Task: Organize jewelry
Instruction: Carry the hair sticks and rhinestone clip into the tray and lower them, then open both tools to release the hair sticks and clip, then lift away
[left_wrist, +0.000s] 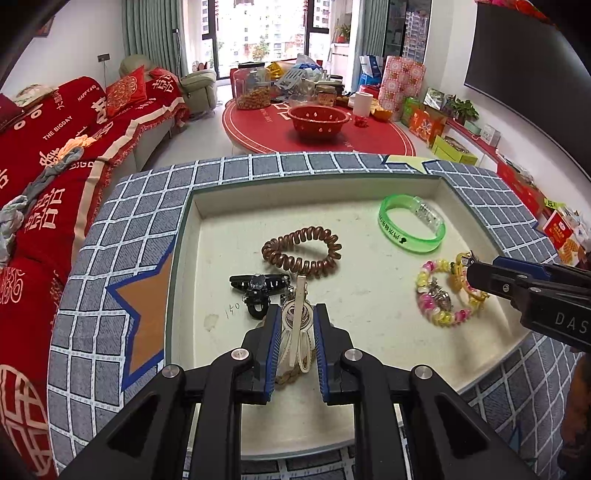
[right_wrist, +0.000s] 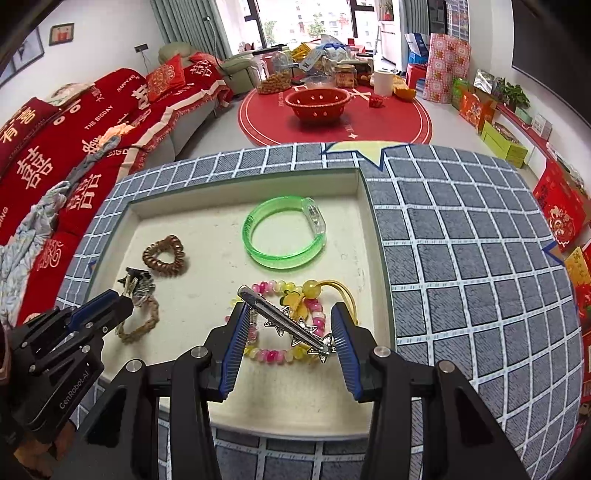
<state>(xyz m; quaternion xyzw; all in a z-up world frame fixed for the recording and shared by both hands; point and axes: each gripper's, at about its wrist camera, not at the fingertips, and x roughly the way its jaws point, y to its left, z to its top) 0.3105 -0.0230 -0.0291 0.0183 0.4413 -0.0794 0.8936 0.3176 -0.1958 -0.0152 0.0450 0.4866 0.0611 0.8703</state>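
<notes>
While straddling the star clip (right_wrist: 286, 320) over the bead bracelet (right_wrist: 284, 325), right gripper (right_wrist: 290, 343) spread wide: close squarely, lift clip alone. Left gripper (left_wrist: 295, 339) nearly pinching a white clip (left_wrist: 297, 325).

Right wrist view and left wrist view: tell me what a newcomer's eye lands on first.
The translucent green bangle glows at the far side of the cream tray, with a brown spiral hair tie to its left. Nearer, a silver star hair clip lies slantwise between the right gripper's open fingers, over a pink-and-yellow bead bracelet. The left gripper straddles a cream rabbit-shaped clip beside a black claw clip.
</notes>
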